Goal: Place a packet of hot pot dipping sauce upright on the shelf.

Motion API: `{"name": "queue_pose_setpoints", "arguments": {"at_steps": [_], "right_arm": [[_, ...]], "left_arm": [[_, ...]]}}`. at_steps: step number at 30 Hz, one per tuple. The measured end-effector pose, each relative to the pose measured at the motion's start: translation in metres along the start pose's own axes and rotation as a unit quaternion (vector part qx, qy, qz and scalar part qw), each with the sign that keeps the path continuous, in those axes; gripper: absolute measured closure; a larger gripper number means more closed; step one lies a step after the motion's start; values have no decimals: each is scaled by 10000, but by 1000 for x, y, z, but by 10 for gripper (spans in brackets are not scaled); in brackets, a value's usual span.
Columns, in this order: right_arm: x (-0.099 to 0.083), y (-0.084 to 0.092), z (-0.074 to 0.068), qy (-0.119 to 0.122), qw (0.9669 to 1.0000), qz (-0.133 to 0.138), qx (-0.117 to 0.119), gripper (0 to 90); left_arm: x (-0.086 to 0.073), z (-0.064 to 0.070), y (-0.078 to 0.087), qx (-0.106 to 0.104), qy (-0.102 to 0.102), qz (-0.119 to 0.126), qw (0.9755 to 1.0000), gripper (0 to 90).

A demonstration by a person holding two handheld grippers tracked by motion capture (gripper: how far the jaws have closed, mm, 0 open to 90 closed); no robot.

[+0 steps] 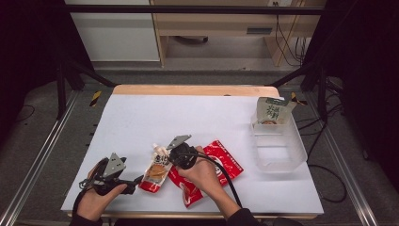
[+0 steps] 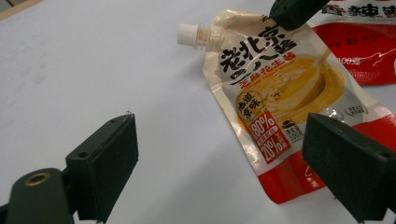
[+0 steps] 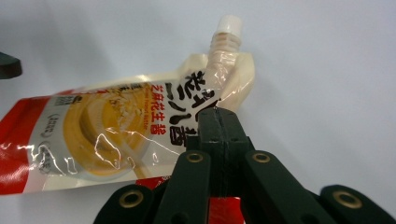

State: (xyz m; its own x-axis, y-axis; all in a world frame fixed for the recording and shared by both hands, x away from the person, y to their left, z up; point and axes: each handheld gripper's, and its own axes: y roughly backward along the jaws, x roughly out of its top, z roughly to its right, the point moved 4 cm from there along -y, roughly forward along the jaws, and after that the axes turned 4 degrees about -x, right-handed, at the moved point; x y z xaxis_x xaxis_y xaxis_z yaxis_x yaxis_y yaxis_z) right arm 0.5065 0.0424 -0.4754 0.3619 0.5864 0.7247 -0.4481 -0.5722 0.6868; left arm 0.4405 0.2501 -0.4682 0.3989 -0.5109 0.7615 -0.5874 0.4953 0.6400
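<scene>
The sauce pouch lies flat, long axis near-to-far, spout pointing far. Right gripper is clamped on its upper edge; left gripper stands apart.

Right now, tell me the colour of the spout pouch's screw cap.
White; the cap on the spout pouch shows best in the right gripper view.

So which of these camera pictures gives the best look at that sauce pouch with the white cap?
The left gripper view: the spouted pouch lies almost whole there, cap, label and red base. The right gripper view shows it close too, but that hand-held gripper, shut on its edge, covers part. The high view shows it small.
</scene>
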Motion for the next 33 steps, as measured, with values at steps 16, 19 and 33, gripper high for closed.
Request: {"name": "queue_pose_setpoints", "arguments": {"at_steps": [16,19,33], "right_arm": [[30,33,6,508,9974,480,-192,900],[38,42,7,627,9958,635,-195,900],[47,64,-12,1156,9888,941,25,900]], "left_arm": [[49,-32,-30,-388,-137,370,9985,157],[55,-35,-30,-506,-189,399,9977,166],[76,-24,-11,-654,-418,733,9943,205]]}}
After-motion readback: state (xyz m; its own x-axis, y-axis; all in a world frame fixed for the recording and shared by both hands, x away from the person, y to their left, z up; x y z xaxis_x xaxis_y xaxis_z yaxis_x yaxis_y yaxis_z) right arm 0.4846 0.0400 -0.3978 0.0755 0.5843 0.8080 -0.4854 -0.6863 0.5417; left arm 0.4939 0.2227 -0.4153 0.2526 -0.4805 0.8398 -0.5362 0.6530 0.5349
